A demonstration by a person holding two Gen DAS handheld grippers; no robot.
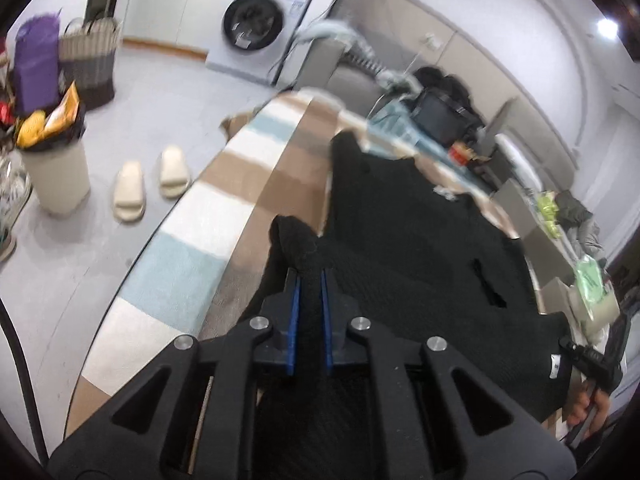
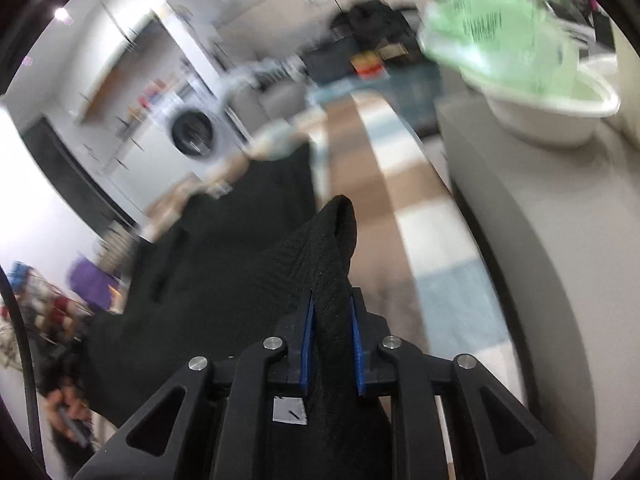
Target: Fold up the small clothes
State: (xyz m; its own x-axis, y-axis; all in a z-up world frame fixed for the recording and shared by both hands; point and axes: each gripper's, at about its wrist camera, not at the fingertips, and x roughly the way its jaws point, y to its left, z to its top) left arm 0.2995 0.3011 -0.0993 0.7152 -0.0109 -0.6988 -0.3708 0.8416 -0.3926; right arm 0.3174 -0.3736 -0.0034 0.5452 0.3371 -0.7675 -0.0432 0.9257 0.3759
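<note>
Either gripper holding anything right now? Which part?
Both. Left gripper pinches a bunched corner of the black garment; right gripper pinches another bunched corner of it.

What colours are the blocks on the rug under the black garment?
Brown, white and pale blue blocks on the rug, clearest in the left wrist view.

Garment (image 1: 420, 240) lies on rug (image 1: 256, 160), slippers (image 1: 150, 184) to its left
</note>
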